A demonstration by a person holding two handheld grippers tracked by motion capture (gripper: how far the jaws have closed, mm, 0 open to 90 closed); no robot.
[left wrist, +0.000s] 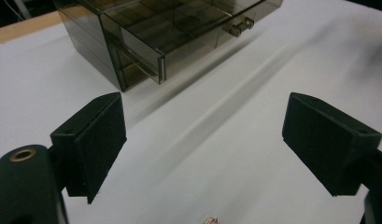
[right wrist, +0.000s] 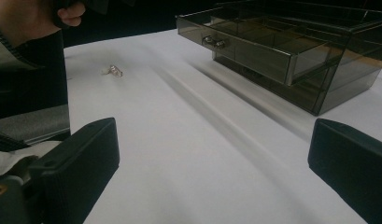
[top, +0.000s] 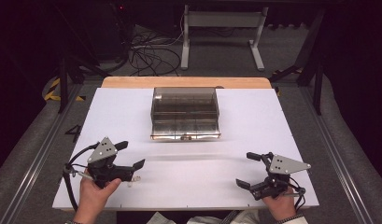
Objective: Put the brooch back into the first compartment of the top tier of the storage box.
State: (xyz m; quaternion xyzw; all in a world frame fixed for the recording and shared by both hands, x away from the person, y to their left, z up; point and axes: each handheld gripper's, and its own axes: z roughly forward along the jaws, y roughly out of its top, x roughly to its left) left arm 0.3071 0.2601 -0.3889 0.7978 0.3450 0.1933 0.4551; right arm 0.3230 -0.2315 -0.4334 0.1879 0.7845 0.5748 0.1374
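Fingers of left gripper (top: 131, 155) and right gripper (top: 247, 170) spread, empty. Smoked plastic drawer box (top: 185, 113) far centre: likely light, rigid, slippery; grasp front latch (top: 186, 137).

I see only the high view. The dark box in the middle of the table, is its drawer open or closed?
Observer: The right gripper view shows the top drawer pulled partly out of the smoked clear box.
Operator: Something small lies at lower left. What?
Observer: A shiny metal piece with a pale part, too small to name.
Operator: Is it gripped?
Observer: No. The left hand-held gripper is open wide; the piece lies loose on the white table.
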